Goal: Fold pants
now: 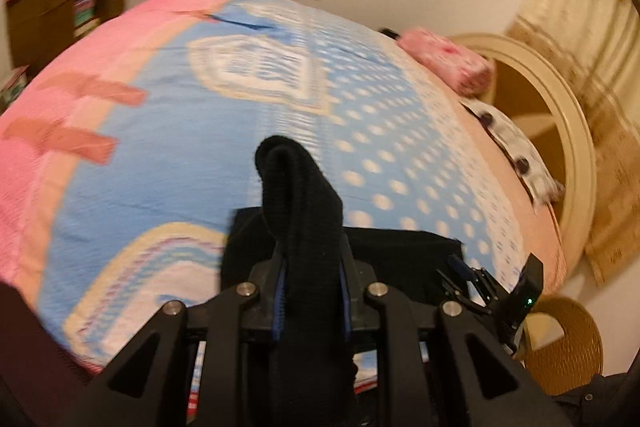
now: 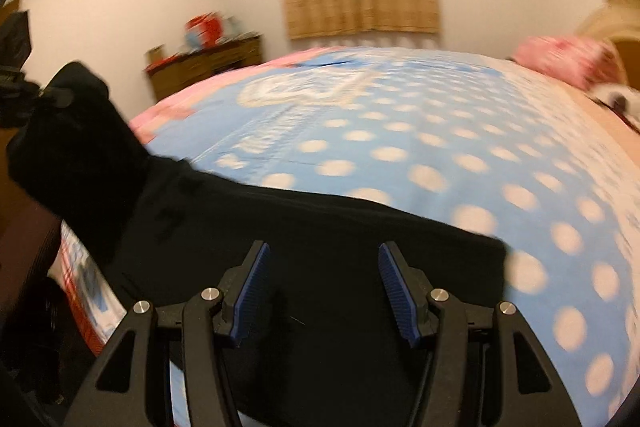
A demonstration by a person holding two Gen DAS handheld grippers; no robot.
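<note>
Black pants [image 2: 304,227] lie across the near edge of the bed. My left gripper [image 1: 312,267] is shut on a bunched fold of the pants [image 1: 296,195], which sticks up between its fingers and is lifted above the bed. In the right wrist view that lifted end [image 2: 76,131] rises at the far left, with the left gripper [image 2: 48,98] on it. My right gripper [image 2: 322,255] is open and empty, just above the flat part of the pants. It also shows at the lower right of the left wrist view [image 1: 460,275].
The bed carries a blue dotted and pink cover [image 1: 192,147]. A pink pillow [image 1: 448,63] and a spotted cloth [image 1: 516,147] lie by the cream headboard [image 1: 576,155]. A wicker basket [image 1: 564,339] stands beside the bed. A wooden dresser [image 2: 204,67] stands by the far wall.
</note>
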